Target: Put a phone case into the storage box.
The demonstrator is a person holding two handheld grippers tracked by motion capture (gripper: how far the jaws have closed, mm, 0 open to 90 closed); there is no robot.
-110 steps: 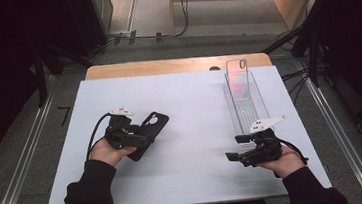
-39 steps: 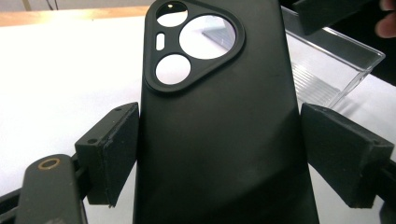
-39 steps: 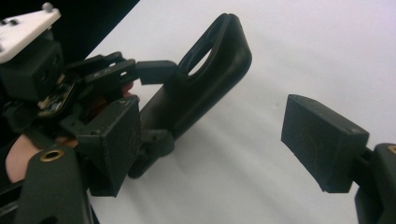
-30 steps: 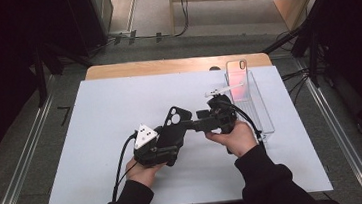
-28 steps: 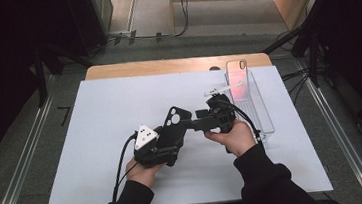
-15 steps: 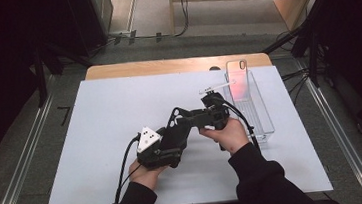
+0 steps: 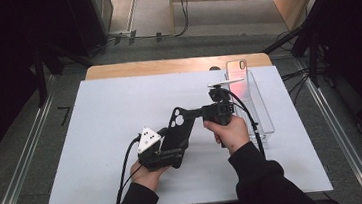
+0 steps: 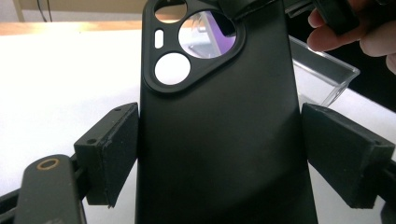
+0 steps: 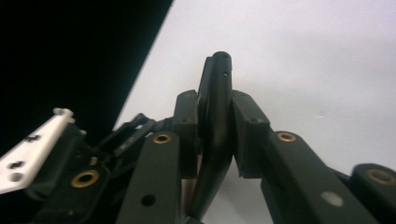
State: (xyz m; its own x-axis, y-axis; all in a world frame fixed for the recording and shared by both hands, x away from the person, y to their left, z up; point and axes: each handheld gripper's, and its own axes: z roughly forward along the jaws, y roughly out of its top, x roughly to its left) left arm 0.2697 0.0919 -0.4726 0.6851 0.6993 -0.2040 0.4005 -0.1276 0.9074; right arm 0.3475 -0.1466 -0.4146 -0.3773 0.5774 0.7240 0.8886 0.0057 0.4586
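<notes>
I look for words, numbers and signs, and I can read none. The black phone case (image 8: 219,140) has no name or logo on its back. The white desk (image 7: 95,120) has no writing on it either.

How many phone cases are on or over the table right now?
2. A black phone case is held above the white mat between both claws. A clear phone case stands upright at the far end of the clear bin. Others could be hidden.
</notes>
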